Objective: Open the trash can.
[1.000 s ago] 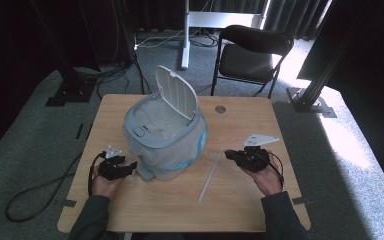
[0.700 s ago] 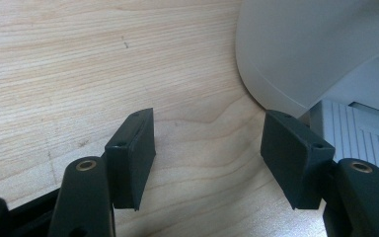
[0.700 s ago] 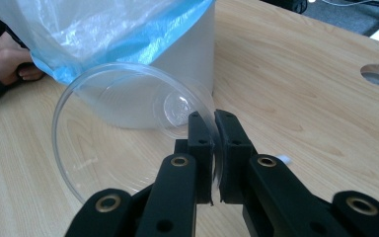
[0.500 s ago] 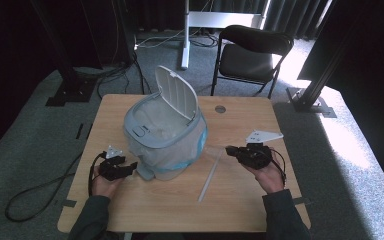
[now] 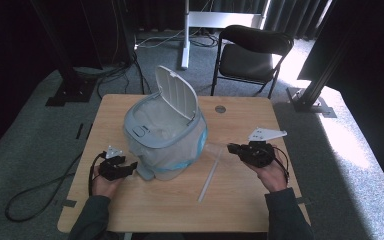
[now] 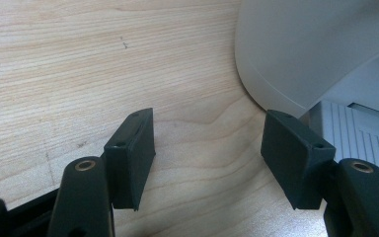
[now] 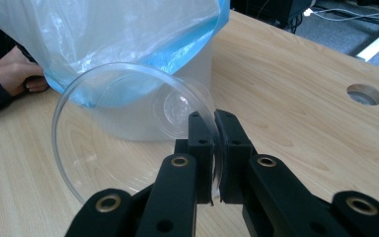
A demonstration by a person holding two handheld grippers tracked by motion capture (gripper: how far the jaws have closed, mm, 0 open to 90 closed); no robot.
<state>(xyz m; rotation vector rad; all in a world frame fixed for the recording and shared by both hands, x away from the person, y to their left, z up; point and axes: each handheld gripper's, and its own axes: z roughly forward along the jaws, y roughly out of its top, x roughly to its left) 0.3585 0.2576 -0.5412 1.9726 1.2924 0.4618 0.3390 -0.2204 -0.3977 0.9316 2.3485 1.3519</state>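
A grey bin (image 5: pixel 162 137) with its white lid (image 5: pixel 179 92) raised and a blue-edged plastic liner (image 7: pixel 128 34) stands on the wooden table (image 5: pixel 240 200). My right gripper (image 7: pixel 214 123) is shut on the rim of a clear plastic cup (image 7: pixel 128 128), which lies sideways with its mouth toward me, close to the bin's right side. In the high view this gripper (image 5: pixel 232 149) sits right of the bin with the cup (image 5: pixel 215 149) at its tips. My left gripper (image 6: pixel 209 148) is open with bare table between its jaws, beside the bin's base (image 6: pixel 316 49).
A thin white stick (image 5: pixel 211 172) lies on the table between the bin and the right hand. A round cable hole (image 5: pixel 220 109) is at the table's far edge. A black chair (image 5: pixel 252 55) stands behind the table.
The right gripper with the cup has edged very slightly away from the person. The left gripper and the bin have stayed where they were.
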